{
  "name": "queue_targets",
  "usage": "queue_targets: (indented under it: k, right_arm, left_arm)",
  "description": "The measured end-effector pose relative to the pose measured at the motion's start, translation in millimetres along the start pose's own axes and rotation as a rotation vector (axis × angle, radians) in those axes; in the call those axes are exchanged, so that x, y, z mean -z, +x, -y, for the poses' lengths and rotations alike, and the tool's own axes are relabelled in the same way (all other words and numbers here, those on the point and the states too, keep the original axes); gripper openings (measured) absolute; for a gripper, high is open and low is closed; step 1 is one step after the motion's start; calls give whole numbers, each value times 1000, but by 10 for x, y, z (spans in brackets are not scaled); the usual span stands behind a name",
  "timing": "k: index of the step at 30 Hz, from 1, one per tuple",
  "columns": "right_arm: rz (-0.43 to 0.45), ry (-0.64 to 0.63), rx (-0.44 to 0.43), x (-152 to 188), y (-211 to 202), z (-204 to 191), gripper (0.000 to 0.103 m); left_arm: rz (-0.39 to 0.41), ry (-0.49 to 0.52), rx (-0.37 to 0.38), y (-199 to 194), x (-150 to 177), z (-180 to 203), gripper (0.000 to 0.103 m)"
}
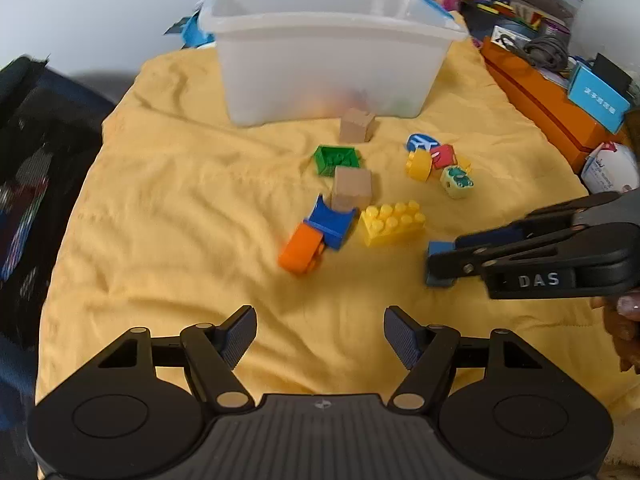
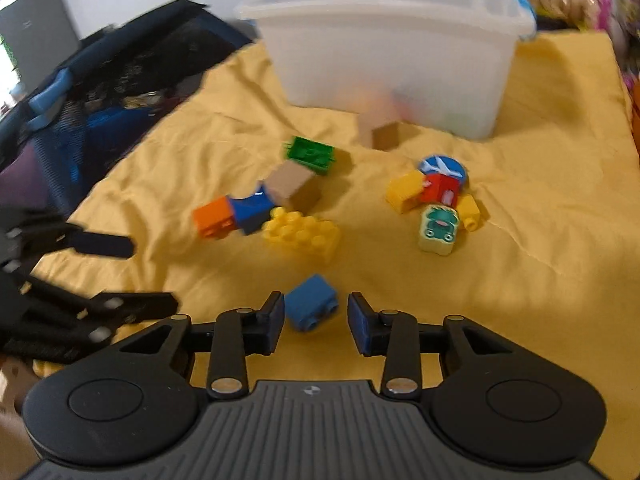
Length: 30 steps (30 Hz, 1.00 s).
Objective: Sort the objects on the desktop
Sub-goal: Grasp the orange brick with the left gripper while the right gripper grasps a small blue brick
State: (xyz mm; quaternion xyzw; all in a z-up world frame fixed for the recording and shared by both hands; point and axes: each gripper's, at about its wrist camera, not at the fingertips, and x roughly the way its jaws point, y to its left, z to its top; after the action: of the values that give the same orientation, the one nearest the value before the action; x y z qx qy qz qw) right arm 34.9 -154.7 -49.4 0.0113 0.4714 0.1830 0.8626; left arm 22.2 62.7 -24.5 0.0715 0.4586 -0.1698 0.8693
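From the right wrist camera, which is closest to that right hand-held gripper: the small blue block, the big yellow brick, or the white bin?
1. Small blue block, between the right hand-held gripper fingers.
2. Big yellow brick, mid-cloth, slightly left.
3. White bin, at the back.

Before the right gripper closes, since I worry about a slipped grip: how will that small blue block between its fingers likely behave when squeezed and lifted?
The small blue block looks like hollow hard plastic, so probably stiff and light. It lies on its side on the wrinkled yellow cloth, so it may skid or twist. The right gripper has flat ribbed pads facing its sides, which should hold.
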Motion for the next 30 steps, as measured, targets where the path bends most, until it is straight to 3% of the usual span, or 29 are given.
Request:
queue_targets:
  k: [3, 5, 7, 10, 13, 17, 20, 22, 26, 28, 30]
  right_arm:
    - [-10, 59, -81, -13, 106, 65, 35]
    - [-27, 30, -97, -17, 169, 9, 24]
    - [-23, -58, -53, 8, 161, -97, 17]
    - [-5, -107, -37, 57, 17, -132, 17]
    - [20, -135, 8, 123, -175, -88, 17]
    - [17, -68, 26, 253, -345, 111, 17]
    - [5, -24, 37, 310, -344, 197, 17]
    - [1, -12, 43, 330, -336, 219, 17]
    - [3, -29, 43, 340, -348, 200, 17]
    - [7, -36, 39, 341, -345, 187, 17]
    - [1, -32, 33, 343, -312, 177, 17]
  left_arm:
    - [0, 44, -24, 62, -114, -27, 74]
    - [12, 60, -20, 88, -194, -54, 74]
    - [7, 82, 11, 133, -273, -68, 73]
    - [19, 163, 21, 159, -312, 7, 71]
    - [22, 298, 13, 205, -285, 133, 55]
    - [-24, 337, -10, 418, -287, 148, 40]
    - [-26, 322, 4, 514, -307, 90, 31]
    - [-43, 261, 32, 501, -336, 35, 27]
    - [-81, 96, 231, 307, -283, 57, 27]
    - [-97, 97, 284, 277, -202, 200, 27]
    - [-105, 142, 270, 322, -107, 359, 29]
